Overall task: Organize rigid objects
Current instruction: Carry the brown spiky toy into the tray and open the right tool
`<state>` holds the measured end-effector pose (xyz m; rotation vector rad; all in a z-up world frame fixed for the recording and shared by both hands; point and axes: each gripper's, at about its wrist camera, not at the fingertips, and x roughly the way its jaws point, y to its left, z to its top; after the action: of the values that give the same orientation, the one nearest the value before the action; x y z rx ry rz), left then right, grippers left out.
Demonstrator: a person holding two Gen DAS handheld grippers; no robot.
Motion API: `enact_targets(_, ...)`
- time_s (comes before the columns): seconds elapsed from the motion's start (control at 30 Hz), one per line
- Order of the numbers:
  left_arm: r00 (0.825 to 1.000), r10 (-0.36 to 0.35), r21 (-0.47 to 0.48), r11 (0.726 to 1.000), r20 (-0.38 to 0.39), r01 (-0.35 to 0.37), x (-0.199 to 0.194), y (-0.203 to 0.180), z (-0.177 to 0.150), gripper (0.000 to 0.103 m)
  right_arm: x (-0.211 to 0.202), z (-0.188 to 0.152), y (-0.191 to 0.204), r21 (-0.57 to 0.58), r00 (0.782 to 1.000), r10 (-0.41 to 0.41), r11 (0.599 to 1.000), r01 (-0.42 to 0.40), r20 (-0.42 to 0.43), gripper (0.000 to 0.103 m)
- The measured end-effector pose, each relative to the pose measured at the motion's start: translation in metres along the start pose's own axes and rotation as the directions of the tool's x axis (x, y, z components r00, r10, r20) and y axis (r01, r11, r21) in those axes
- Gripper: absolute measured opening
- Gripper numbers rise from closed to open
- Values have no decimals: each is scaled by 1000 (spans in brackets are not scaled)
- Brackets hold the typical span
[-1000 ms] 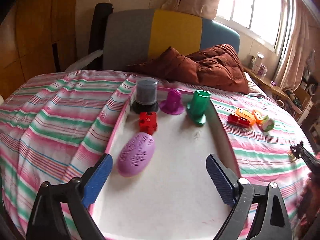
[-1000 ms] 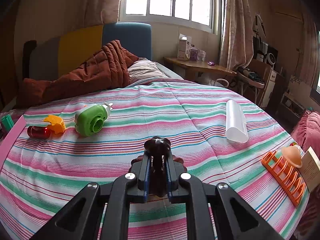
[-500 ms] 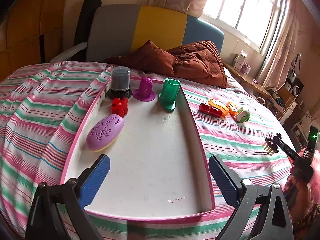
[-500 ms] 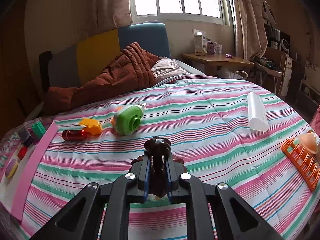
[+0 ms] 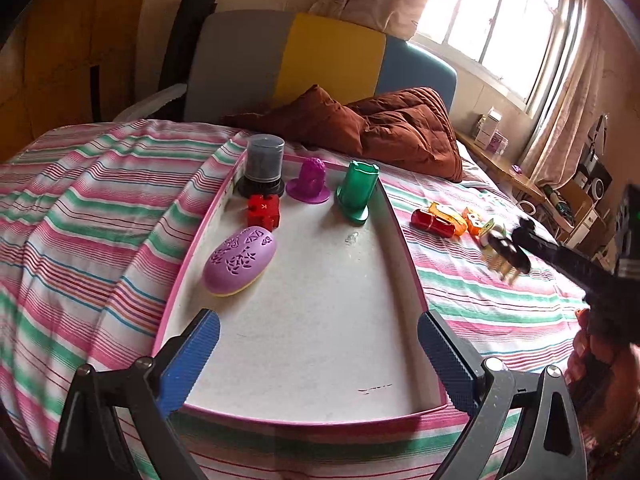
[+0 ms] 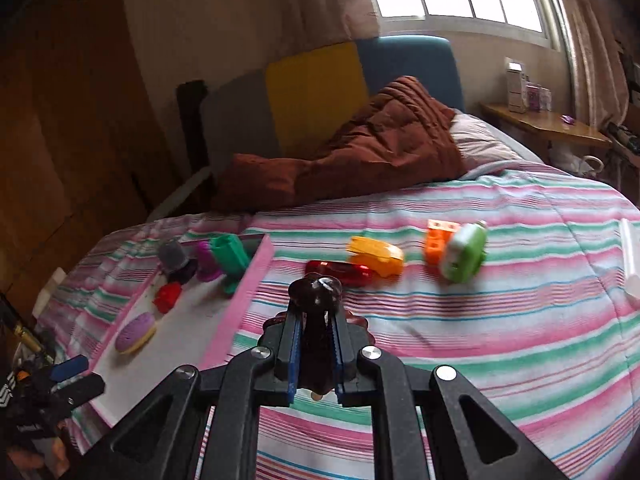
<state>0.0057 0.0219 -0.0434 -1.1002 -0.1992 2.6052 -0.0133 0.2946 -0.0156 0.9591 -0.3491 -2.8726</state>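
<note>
A white tray with a pink rim (image 5: pixel 404 248) lies on the striped bed. In it stand a grey canister (image 5: pixel 264 164), a purple piece (image 5: pixel 310 180), a green holder (image 5: pixel 356 192), a red block (image 5: pixel 262 210) and a lilac oval case (image 5: pixel 240 260). My left gripper (image 5: pixel 318 354) is open and empty over the tray's near end. My right gripper (image 6: pixel 314 350) is shut on a dark brown knobbed object (image 6: pixel 316 294), held above the bed right of the tray; it also shows in the left wrist view (image 5: pixel 506 252).
On the bedspread right of the tray lie a red cylinder (image 6: pixel 338 272), a yellow-orange piece (image 6: pixel 376 260), an orange block (image 6: pixel 438 242) and a green-white toy (image 6: pixel 464 254). A brown quilt (image 6: pixel 360 160) lies at the headboard. A bedside table (image 6: pixel 544 124) stands by the window.
My right gripper has swung left toward the tray with the dark object in it. My left gripper has shifted slightly over the tray's near end and stays open.
</note>
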Motion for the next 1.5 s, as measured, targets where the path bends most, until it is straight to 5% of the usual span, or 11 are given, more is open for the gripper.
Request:
enact_targets(0.3,1000,-10,-13,1000,10,10,-9,12,-4,100,64,24,92,-163,987,108,979,-126,-117,11)
enact_targets(0.87,1000,25,-84,996,20,-23,-19,42,-7,100,162,34,150,-237,964,41,966,-106,-264,12)
enact_targets(1.2,999,29,-112,993,31,-25,-21,48,-7,100,151,24,151,-206,949,72,968,-140,-306,23)
enact_targets(1.5,999,19,-100,995,27,-16,-22,42,-10,100,97,14,129,-183,975,107,973,-144,-196,26)
